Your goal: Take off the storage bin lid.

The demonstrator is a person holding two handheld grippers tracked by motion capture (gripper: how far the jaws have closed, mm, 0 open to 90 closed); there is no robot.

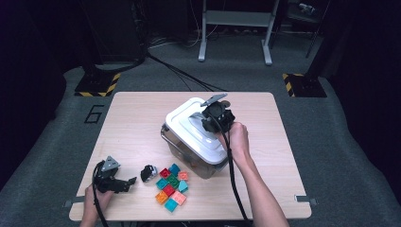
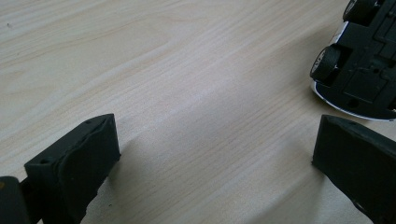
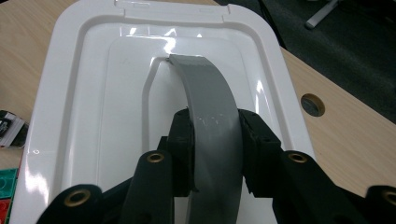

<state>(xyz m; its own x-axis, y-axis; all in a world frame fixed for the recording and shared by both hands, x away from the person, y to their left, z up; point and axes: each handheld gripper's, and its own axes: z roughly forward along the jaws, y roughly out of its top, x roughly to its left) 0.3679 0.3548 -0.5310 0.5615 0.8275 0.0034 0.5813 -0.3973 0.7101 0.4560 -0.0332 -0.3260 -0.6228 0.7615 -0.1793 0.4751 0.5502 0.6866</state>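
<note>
Wooden surface (image 1: pixel 137 123) carries a clear storage box (image 1: pixel 182 150) near its middle, closed by a white lid (image 1: pixel 182 118); something orange shows dimly through the box wall, too blurred to name. The right hand-held gripper (image 3: pixel 217 140) is clamped on the lid's grey handle (image 3: pixel 210 102). Just in front of the box lie coloured building bricks (image 1: pixel 171 189), with a small toy car (image 1: pixel 148 173) beside them. Left of the car, the left hand-held gripper (image 1: pixel 124 183) rests on the surface, jaws wide and holding nothing.
</note>
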